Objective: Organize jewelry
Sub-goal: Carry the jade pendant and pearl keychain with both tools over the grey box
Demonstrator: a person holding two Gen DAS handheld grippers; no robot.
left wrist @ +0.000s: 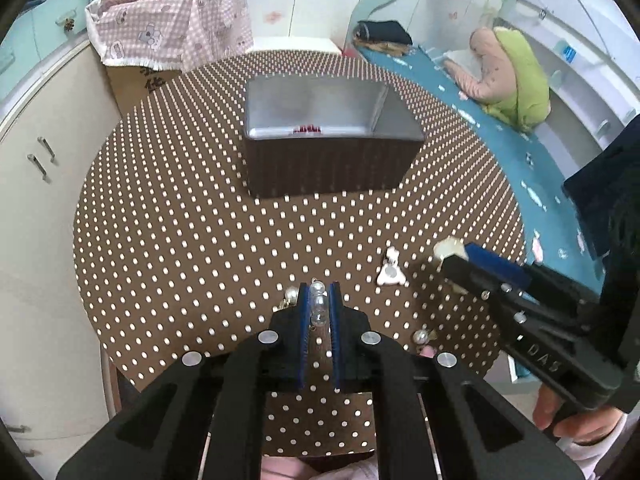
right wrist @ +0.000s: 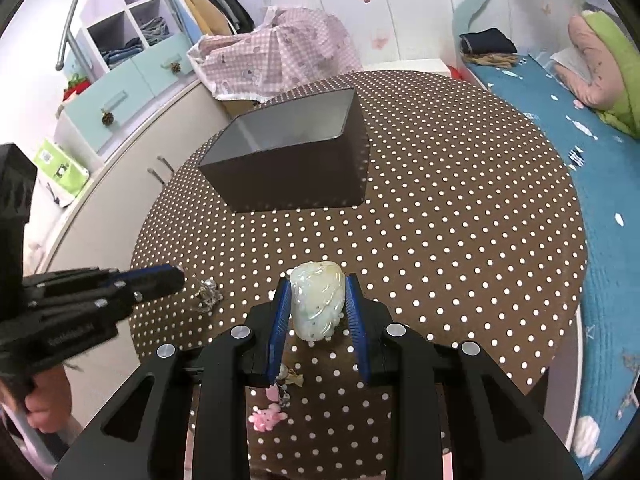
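Both tongs loaded, box not yet reached.

Left tongs [left wrist: 319, 300]: closed tight on a short string of clear beads [left wrist: 318, 305], which sits pinched between the blue pads near the tips. More clear crystal lies on the desk [left wrist: 180, 208] just left of the tips; I cannot tell whether it is part of the same piece or loose.

Right tongs [right wrist: 317, 300]: clamped on the pale green carved pendant [right wrist: 317, 300], pads on its two flanks, top of the stone standing proud of the tips.

Dark open box [left wrist: 328, 140] stands toward the far edge of the desk, well apart from both tongs. Something small and red shows inside against its near wall.

Left on the desk near the front edge: a white charm [left wrist: 390, 270] between the two tongs, a pearl-like bead [left wrist: 420, 336], a pink charm [right wrist: 266, 416], a small gold piece [right wrist: 294, 378].

Step in hand, as I judge it: carry the beads to the box. Notes for doing it well:
- The grip is narrow and the beads are round, so they may roll out. Keep the squeeze firm and move smoothly.
- Lift enough that any trailing crystal clears the cloth before going forward.
- Clear the box's near wall, bring the tips over the open middle, then release low.
- Keep the right tongs out of the left one's path, the pendant held level.
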